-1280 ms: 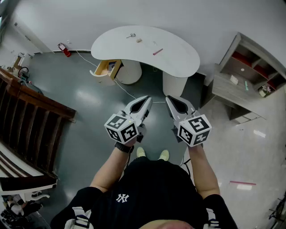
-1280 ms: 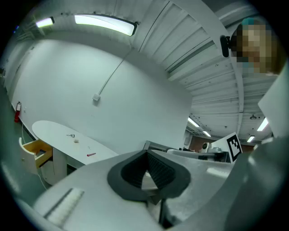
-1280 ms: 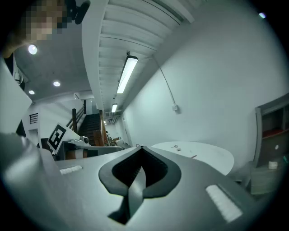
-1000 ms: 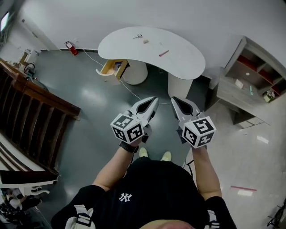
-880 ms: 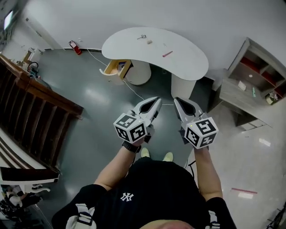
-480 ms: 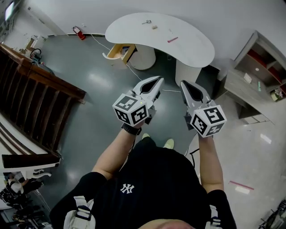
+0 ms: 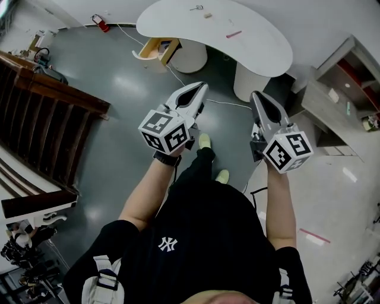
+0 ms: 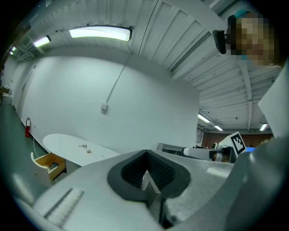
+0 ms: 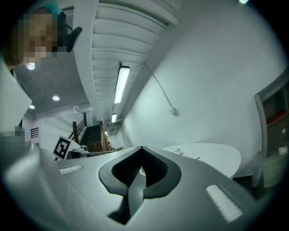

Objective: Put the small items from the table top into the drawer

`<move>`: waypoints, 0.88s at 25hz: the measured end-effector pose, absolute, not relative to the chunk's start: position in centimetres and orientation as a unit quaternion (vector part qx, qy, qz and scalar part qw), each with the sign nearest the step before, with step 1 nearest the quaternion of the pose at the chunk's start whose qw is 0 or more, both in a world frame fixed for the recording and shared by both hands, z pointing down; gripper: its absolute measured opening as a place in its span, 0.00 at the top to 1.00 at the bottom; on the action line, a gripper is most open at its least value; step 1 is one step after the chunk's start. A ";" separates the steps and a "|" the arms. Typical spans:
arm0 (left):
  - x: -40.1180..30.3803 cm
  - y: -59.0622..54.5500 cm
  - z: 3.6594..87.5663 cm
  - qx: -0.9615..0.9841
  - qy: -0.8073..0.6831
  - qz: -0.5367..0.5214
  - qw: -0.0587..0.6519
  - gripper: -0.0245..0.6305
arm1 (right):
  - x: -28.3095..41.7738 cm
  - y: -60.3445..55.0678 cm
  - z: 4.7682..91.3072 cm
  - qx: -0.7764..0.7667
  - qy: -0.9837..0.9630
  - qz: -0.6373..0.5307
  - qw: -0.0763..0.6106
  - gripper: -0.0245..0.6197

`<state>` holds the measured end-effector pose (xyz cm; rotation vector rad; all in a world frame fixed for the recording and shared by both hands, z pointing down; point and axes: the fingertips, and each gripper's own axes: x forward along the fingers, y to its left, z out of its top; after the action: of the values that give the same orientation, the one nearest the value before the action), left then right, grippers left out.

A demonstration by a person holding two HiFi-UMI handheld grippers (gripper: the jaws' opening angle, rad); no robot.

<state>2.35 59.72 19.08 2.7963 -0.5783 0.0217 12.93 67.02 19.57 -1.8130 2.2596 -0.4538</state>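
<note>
The small stuff was all sitting up on the white kidney-shaped table point(image 7: 255, 47): a little metal piece point(image 7: 196, 8), a pale beige block point(image 7: 208, 15) just beside it, and a thin pink stick point(image 7: 233, 34) further along. The open yellow wooden drawer point(image 7: 157, 48) hung out under the table's left end.

Your left claw point(image 7: 200, 87) and right claw point(image 7: 256, 95) were both pinched together with nothing in them, well apart from the table.

Biggest risk I saw was the white cable point(image 7: 228, 104) across the dark grey floor point(image 7: 119, 89) between you and the table, easy to snag a shoe on. Those bits also looked tiny and flat, so a clumsy claw could have flicked one off the edge.

The dark wooden stair railing point(image 7: 59, 101) and grey shelf unit point(image 7: 338, 89) sat off to the sides, not in your way.
</note>
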 end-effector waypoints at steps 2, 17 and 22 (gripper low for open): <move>3.1 58.2 20.0 0.970 -0.195 0.012 0.144 0.96 | 13.1 65.1 20.4 -0.614 0.768 -0.159 0.093 0.92; 9.0 41.5 24.5 0.978 -0.138 0.043 0.148 0.96 | 15.1 45.7 26.0 -0.611 0.769 -0.188 -0.015 0.88; 10.5 37.5 26.1 0.978 -0.128 0.050 0.158 0.96 | 16.5 41.9 29.0 -0.624 0.753 -0.203 -0.056 0.87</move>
<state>10.52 37.53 26.09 2.7963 -0.3670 0.1437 16.55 41.89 29.00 -2.0328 2.4529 -0.6632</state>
